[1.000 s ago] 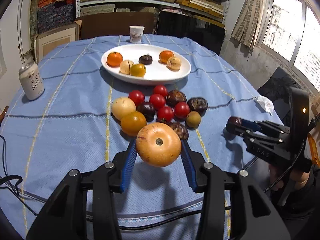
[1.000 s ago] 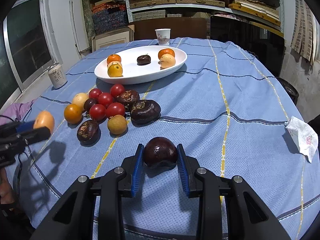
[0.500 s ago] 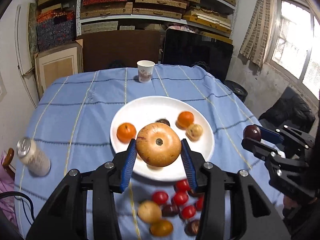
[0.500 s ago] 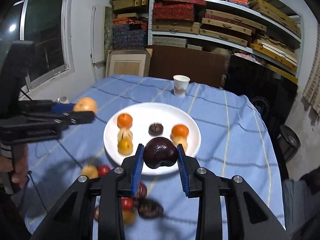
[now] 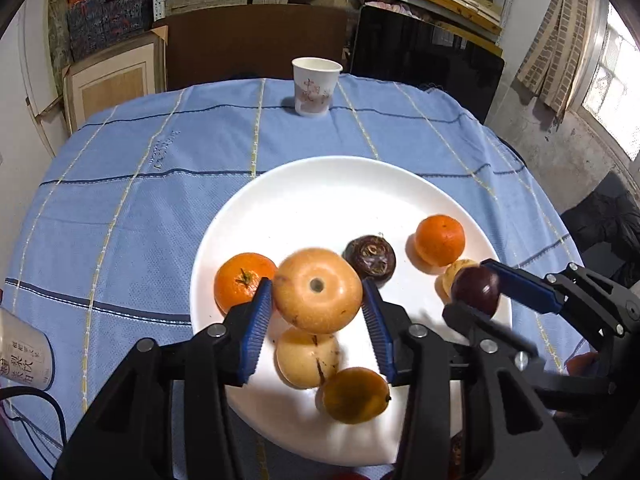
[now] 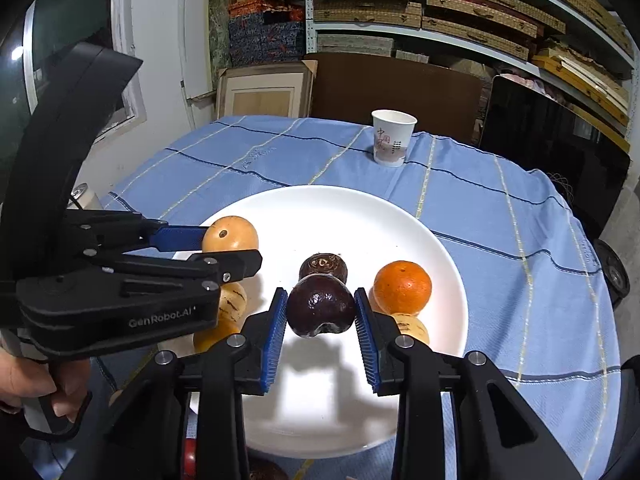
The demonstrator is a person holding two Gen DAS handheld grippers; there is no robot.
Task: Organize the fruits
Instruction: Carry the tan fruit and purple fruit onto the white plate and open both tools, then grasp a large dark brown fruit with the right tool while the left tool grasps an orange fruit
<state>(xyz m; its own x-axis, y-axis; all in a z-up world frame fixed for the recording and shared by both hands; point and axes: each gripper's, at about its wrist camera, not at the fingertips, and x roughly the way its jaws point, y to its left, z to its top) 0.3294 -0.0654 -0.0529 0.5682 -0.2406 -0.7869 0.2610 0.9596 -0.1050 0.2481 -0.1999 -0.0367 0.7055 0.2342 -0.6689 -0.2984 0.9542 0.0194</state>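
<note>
Tan fruit (image 5: pixel 318 290) between left gripper (image 5: pixel 317 316) pads, frame centre, above white plate (image 5: pixel 332 196); jaws opening. Right gripper (image 6: pixel 321 330) likewise releasing dark fruit (image 6: pixel 321 310). Best release low over bare plate to prevent rolling.

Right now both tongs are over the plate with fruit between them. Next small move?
Probably pull both tongs straight back and up. The left tongs and right tongs are opening, gaps show beside the tan fruit and the dark fruit, and both sit over the white plate.
</note>
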